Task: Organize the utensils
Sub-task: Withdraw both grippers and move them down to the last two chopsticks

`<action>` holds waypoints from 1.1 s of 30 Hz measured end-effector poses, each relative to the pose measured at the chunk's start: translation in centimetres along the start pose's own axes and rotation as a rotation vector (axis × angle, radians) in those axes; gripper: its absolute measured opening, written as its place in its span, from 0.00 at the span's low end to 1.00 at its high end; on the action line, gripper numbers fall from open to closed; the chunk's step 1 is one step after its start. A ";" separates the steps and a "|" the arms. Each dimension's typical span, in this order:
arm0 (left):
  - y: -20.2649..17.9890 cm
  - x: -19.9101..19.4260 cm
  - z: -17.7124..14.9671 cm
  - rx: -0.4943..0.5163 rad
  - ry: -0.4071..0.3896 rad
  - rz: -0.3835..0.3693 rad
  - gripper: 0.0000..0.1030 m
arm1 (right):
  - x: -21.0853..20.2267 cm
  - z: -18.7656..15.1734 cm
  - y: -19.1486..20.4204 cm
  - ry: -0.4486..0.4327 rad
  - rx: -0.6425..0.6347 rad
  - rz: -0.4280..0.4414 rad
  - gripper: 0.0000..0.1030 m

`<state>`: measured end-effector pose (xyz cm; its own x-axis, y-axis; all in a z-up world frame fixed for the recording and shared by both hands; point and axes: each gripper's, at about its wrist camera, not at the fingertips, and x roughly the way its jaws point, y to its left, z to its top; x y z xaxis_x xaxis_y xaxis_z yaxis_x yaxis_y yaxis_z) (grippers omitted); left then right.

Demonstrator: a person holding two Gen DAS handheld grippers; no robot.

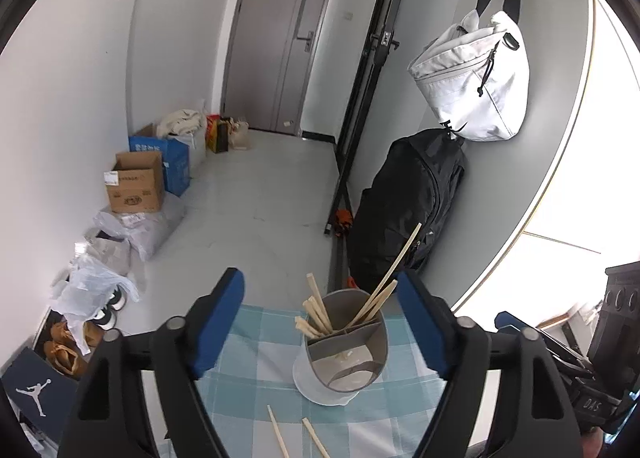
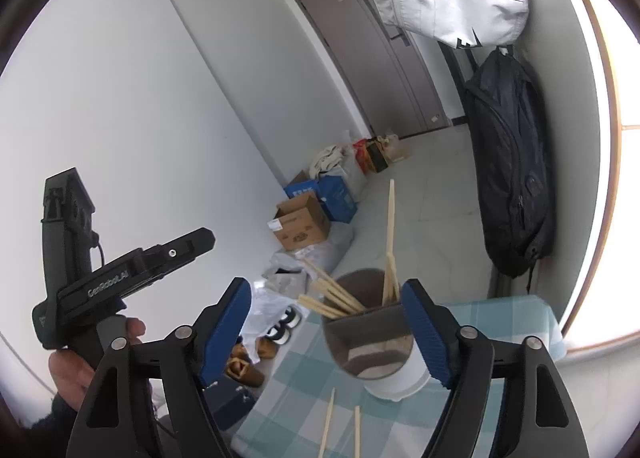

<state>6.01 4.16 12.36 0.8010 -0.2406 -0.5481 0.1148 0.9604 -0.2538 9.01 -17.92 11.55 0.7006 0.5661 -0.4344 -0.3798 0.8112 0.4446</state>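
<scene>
Landmark = utensil holder (image 1: 340,346), a round grey-lined cup with inner dividers, standing upright on the desk (image 1: 256,342) with its blue-and-white checked cloth.

Left gripper (image 1: 320,322): jaws wide apart, nothing between the blue pads, no contact with the holder. Holder sits ahead of the jaws, nearer the right-hand pad in the left wrist view.

Right gripper (image 2: 326,328): jaws also spread wide, empty. Holder sits between and beyond the pads in the right wrist view, its rim close behind the right-hand pad; I can't tell whether they touch.

Chopsticks in holder (image 1: 320,316): a bundle leaning toward the left rim in a rear compartment, plus a few longer sticks (image 1: 394,272) leaning up and to the right, tips well above the rim. Front compartment holds something pale at the bottom, too unclear to tell what.

Loose chopsticks (image 1: 296,438): two lying flat on the cloth on the near side of the holder, apart from it and just beside each other. Same pair shows in the right wrist view (image 2: 340,422).

A hand (image 2: 80,362) grips the left gripper's handle, left of the holder in the right wrist view.

Behind the holder: a black backpack (image 1: 408,201) against the wall, a white bag (image 1: 472,81) hanging above it.
</scene>
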 end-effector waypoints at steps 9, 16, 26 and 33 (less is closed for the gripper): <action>-0.4 -1.3 -2.3 0.043 -0.012 0.066 0.75 | -1.1 -2.2 0.5 -0.014 -0.003 -0.010 0.86; -0.2 -1.8 -4.4 0.051 -0.009 0.087 0.75 | -1.3 -3.7 0.7 -0.012 -0.020 -0.033 0.91; 1.1 -0.8 -8.5 0.024 0.014 0.118 0.84 | -0.2 -7.9 0.4 0.048 -0.051 -0.075 0.98; 2.4 1.0 -11.3 -0.010 0.076 0.121 0.84 | 1.8 -11.0 -0.1 0.134 -0.076 -0.151 0.98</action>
<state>0.46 4.61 2.23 0.7621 -0.1333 -0.6335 0.0140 0.9817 -0.1898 3.69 -15.36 2.09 0.6686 0.4472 -0.5942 -0.3242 0.8944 0.3082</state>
